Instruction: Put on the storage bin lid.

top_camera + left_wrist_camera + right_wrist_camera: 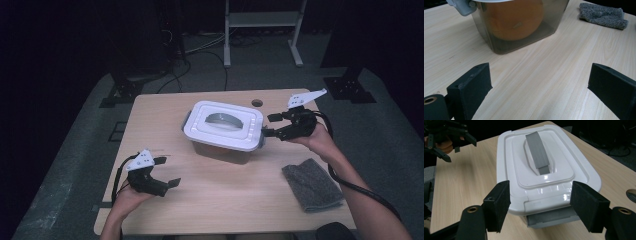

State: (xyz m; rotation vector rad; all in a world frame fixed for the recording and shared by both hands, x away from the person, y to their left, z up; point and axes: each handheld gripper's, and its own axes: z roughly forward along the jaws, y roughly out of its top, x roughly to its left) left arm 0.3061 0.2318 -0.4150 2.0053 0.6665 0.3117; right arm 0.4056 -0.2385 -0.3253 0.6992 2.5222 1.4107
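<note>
We hold the right gripper [269, 125] level, jaws released, straddling the grey end latch [551, 217] of the white-lidded smoky plastic box [223, 126]; left gripper [167, 171], released, sits well apart from box.

High view looks forward and down on the whole table [210, 200] from above the person's side. Left gripper view sits low, near the tabletop, facing the storage box [521, 27] side, orange thing inside, maybe fruit. Right gripper view looks close along the white lid [544, 165]; all share the box
</note>
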